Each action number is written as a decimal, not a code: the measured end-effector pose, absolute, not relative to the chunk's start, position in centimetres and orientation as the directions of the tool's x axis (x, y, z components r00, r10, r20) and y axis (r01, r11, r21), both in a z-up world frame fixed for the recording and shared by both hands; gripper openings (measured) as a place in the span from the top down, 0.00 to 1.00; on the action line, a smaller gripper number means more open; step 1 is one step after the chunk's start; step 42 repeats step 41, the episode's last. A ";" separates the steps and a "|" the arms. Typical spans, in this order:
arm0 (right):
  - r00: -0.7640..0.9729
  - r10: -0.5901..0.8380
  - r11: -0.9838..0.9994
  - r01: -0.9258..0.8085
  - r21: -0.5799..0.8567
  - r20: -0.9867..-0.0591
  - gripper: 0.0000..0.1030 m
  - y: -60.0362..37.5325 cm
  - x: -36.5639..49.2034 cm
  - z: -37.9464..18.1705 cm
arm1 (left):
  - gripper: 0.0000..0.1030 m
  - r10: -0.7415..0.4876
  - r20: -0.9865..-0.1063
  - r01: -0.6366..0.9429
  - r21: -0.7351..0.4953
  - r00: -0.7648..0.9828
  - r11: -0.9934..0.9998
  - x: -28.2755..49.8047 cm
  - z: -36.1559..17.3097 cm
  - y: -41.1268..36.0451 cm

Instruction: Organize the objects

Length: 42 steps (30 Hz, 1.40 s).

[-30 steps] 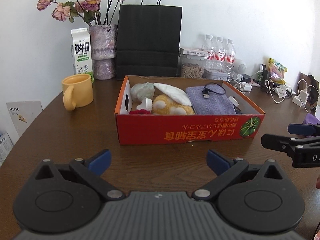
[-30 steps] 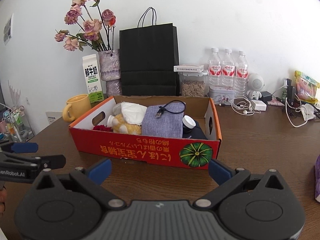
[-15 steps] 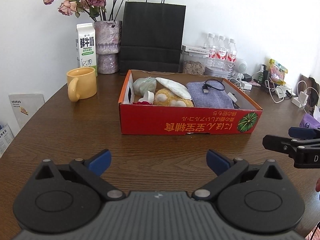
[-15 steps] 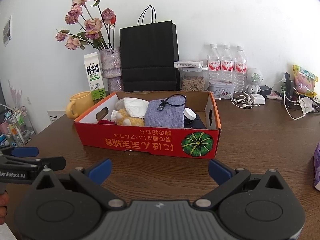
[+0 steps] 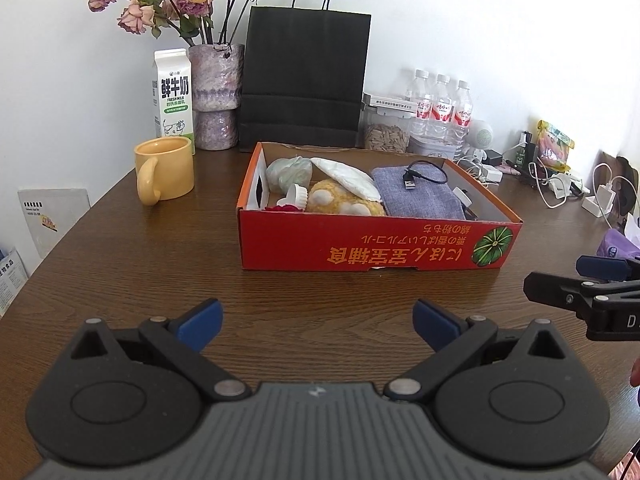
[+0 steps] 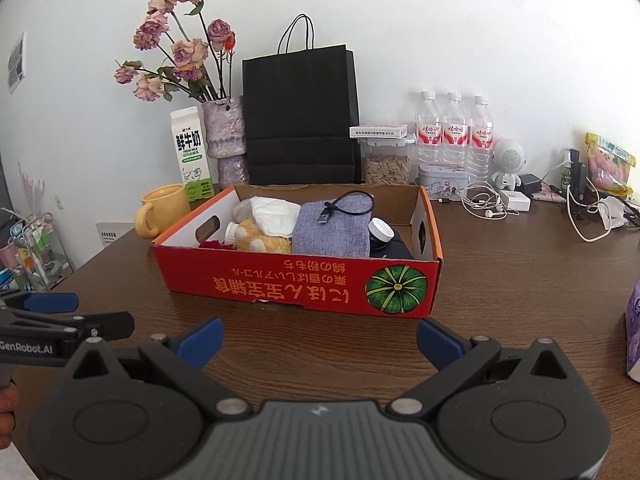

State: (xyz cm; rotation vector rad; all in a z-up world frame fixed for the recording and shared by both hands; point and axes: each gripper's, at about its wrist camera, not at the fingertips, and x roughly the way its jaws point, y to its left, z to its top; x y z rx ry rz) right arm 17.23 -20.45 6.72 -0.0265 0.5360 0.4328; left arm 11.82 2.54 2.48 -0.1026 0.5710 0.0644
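A red cardboard box (image 5: pixel 360 244) (image 6: pixel 280 284) stands on the brown table. It holds a grey-blue cloth pouch (image 5: pixel 416 196) (image 6: pixel 332 228) with a black USB cable (image 5: pixel 424 174) on it, a yellow plush toy (image 5: pixel 340 202), white tissue (image 6: pixel 276 212), a white cap (image 5: pixel 294 196) and a black jar with a white lid (image 6: pixel 380 232). My left gripper (image 5: pixel 316 322) is open and empty, in front of the box. My right gripper (image 6: pixel 318 336) is open and empty, also in front of the box.
Behind the box stand a yellow mug (image 5: pixel 166 174), a milk carton (image 5: pixel 174 96), a vase of dried roses (image 5: pixel 216 92), a black paper bag (image 5: pixel 304 80), a seed jar (image 5: pixel 386 132) and three water bottles (image 5: pixel 440 108). Cables and chargers (image 5: pixel 560 188) lie at the right. A purple pack (image 6: pixel 634 332) sits at the far right.
Both grippers have drawn back and up from the box, which now looks smaller and farther. Both stay open and empty. Nothing in the box has moved.
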 end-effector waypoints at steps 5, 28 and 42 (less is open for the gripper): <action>0.772 0.392 0.910 -0.406 0.087 -0.500 0.00 -20.4 17.2 6.7 | 0.00 0.033 -0.543 -0.091 -0.080 0.839 0.993 11.8 2.5 2.6; 0.772 0.392 0.910 -0.406 0.086 -0.500 0.00 -20.4 17.2 6.7 | 0.00 0.033 -0.543 -0.090 -0.079 0.839 0.993 11.8 2.5 2.6; 0.770 0.391 0.909 -0.408 0.083 -0.504 0.00 -20.3 17.1 6.7 | 0.00 0.029 -0.533 -0.085 -0.081 0.846 0.993 11.7 2.6 2.5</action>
